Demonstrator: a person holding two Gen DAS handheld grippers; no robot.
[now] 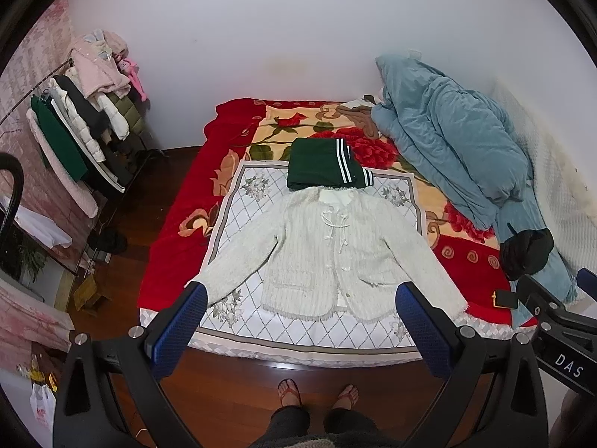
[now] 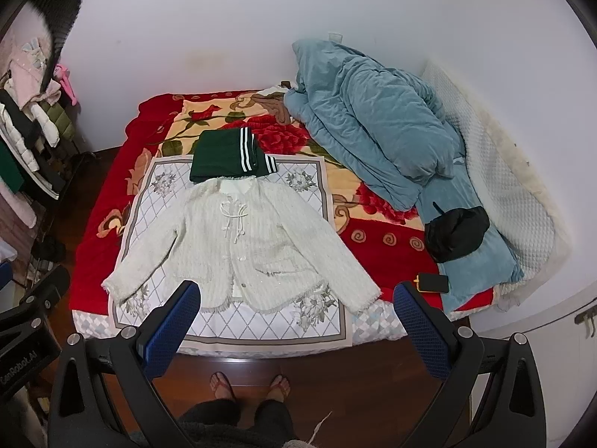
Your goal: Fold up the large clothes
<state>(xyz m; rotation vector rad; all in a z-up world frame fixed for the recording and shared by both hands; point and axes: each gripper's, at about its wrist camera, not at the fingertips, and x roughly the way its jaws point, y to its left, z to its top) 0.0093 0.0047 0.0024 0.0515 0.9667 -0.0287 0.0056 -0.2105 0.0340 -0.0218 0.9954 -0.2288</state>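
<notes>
A white cardigan [image 1: 328,250] lies flat and face up on a patterned mat [image 1: 246,201] at the near edge of the bed [image 1: 179,201], sleeves spread toward both sides. A folded green garment [image 1: 324,166] touches its collar on the far side. A blue quilt [image 1: 447,138] is heaped along the bed's right edge. The left gripper [image 1: 300,311] and right gripper [image 2: 296,308] hover above the near edge, jaws wide, holding nothing.
</notes>
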